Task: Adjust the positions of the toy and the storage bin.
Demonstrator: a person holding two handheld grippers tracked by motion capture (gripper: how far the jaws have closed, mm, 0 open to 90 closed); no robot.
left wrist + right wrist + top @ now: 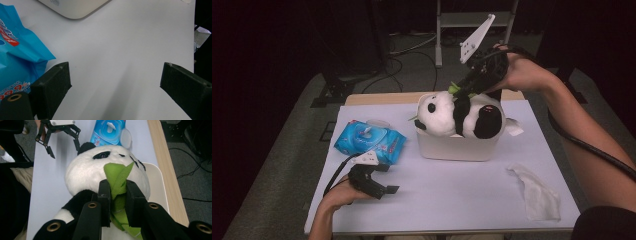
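1. My right gripper (pixel 117 192) is clamped on the green leaf (pixel 118 176) sewn to the panda plush (pixel 457 114). It grips fabric rather than the body, so I judge the leaf serves as a handle.
2. The panda sits in the white bin (pixel 459 146), upper centre of the high view, head toward the left.
3. My left gripper (pixel 382 187) is at lower left, jaws wide apart with nothing between them, parked just off the blue wipes pack (pixel 369 140).
4. A used wipe (pixel 537 192) lies at lower right, well clear of the bin.
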